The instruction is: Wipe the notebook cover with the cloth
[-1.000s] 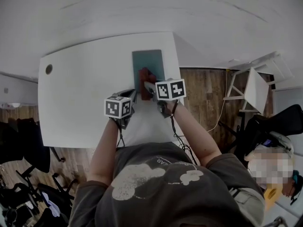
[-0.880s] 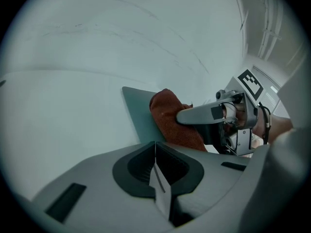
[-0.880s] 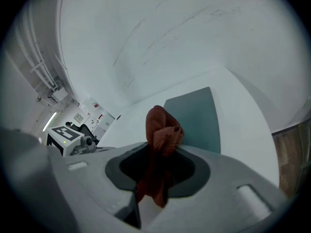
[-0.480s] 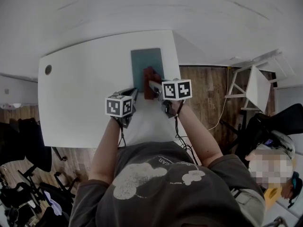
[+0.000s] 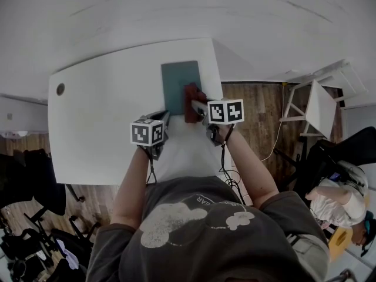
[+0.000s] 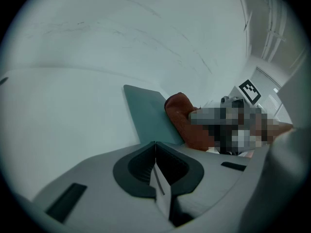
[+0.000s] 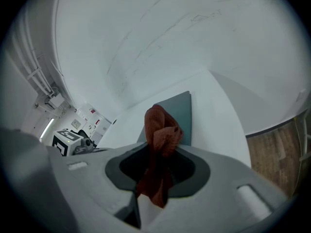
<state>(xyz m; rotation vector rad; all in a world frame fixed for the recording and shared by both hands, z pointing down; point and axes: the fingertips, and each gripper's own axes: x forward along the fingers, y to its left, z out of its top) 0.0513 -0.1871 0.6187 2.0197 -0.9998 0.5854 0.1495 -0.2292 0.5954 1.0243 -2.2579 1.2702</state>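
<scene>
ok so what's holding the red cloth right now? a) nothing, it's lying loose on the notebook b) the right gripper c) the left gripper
B: the right gripper view shows the cloth pinched between the jaws of the right gripper, while the left gripper has its jaws shut together on nothing.

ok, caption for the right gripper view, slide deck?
Right gripper shut on a rust-red cloth at the near corner of a teal notebook on a white table.

One flat teal rectangular notebook [image 5: 179, 80], one crumpled rust-red cloth [image 5: 192, 100], one white surface [image 5: 100, 116], two grey grippers (left gripper [image 6: 155, 149], right gripper [image 7: 156, 154]).
</scene>
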